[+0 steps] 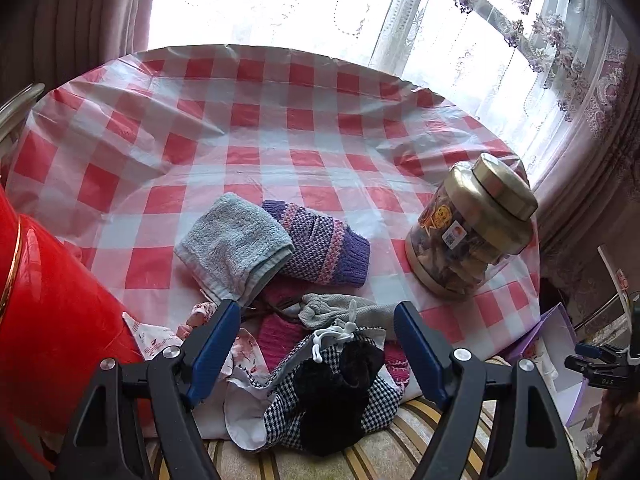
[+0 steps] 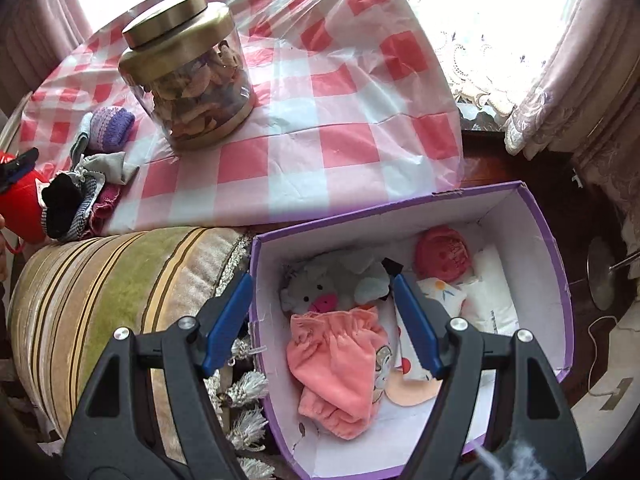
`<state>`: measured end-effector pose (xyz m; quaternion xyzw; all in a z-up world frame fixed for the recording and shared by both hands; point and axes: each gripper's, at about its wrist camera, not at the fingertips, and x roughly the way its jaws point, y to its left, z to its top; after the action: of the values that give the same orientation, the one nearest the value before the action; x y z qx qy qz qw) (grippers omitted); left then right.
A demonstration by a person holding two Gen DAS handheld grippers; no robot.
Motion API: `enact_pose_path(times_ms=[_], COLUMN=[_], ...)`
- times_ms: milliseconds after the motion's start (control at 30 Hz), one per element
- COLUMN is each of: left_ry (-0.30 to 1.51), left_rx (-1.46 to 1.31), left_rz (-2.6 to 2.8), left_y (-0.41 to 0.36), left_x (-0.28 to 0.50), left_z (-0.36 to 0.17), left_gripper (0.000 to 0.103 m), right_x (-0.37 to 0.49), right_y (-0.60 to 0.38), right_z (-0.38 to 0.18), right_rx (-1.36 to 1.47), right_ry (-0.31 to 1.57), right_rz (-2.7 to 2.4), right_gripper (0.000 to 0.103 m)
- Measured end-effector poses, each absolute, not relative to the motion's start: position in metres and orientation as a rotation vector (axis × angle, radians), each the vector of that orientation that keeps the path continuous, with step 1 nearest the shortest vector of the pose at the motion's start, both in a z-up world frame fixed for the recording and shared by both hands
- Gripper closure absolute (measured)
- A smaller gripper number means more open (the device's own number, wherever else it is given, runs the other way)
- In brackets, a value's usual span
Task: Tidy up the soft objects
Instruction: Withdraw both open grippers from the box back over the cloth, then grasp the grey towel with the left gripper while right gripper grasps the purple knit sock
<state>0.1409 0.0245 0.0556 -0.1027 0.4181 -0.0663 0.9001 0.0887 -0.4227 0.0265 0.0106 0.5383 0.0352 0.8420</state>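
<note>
A heap of soft things lies at the near edge of the checked table (image 1: 248,128): a folded light blue towel (image 1: 234,242), a purple knitted piece (image 1: 324,248), a grey cloth (image 1: 340,310), a houndstooth pouch (image 1: 332,404) with a black sock (image 1: 340,384) on it. My left gripper (image 1: 316,320) hangs open just above this heap, nothing between its pads. My right gripper (image 2: 322,280) is open over the purple box (image 2: 536,216), empty. In the box lie a grey plush animal (image 2: 332,284), a pink velvet garment (image 2: 340,368), a red knitted ball (image 2: 440,256) and white printed cloths (image 2: 488,300).
A glass jar with a gold lid (image 1: 472,232) stands at the table's right side, also the jar (image 2: 188,76) in the right wrist view. A red container (image 1: 48,320) is close on the left. A striped cushion (image 2: 120,292) lies between the table and the box. Curtains hang behind.
</note>
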Motion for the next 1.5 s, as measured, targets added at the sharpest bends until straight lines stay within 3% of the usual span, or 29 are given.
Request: enact_pose_path(times_ms=[300, 433, 567, 600, 633, 667, 767, 833, 1100, 1500], left_ry=[0.924, 0.961, 1.014, 1.031, 1.051, 1.071, 1.067, 1.029, 0.929, 0.81], left_rx=[-0.107, -0.062, 0.0, 0.025, 0.048, 0.069, 0.099, 0.072, -0.008, -0.125], left_rz=[-0.009, 0.019, 0.029, 0.036, 0.038, 0.039, 0.074, 0.056, 0.047, 0.025], left_y=[0.036, 0.042, 0.036, 0.034, 0.032, 0.03, 0.028, 0.03, 0.034, 0.043], left_x=[0.175, 0.199, 0.224, 0.23, 0.237, 0.242, 0.24, 0.233, 0.219, 0.186], left_z=[0.036, 0.026, 0.005, -0.003, -0.012, -0.022, -0.031, -0.021, 0.008, 0.022], left_gripper=[0.023, 0.023, 0.023, 0.027, 0.053, 0.065, 0.082, 0.085, 0.087, 0.087], right_x=[0.063, 0.053, 0.051, 0.049, 0.048, 0.044, 0.026, 0.016, 0.053, 0.151], right_y=[-0.446, -0.424, -0.408, -0.411, -0.414, -0.414, -0.393, -0.376, -0.312, -0.174], right_z=[0.122, 0.167, 0.181, 0.18, 0.176, 0.168, 0.155, 0.156, 0.148, 0.109], right_rx=[0.194, 0.135, 0.211, 0.298, 0.395, 0.478, 0.334, 0.174, -0.014, -0.18], right_ry=[0.813, 0.666, 0.646, 0.638, 0.636, 0.663, 0.762, 0.734, 0.701, 0.817], right_rz=[0.184, 0.243, 0.392, 0.465, 0.537, 0.591, 0.566, 0.487, 0.47, 0.55], right_gripper=[0.027, 0.027, 0.026, 0.022, 0.018, 0.018, 0.018, 0.016, 0.013, 0.012])
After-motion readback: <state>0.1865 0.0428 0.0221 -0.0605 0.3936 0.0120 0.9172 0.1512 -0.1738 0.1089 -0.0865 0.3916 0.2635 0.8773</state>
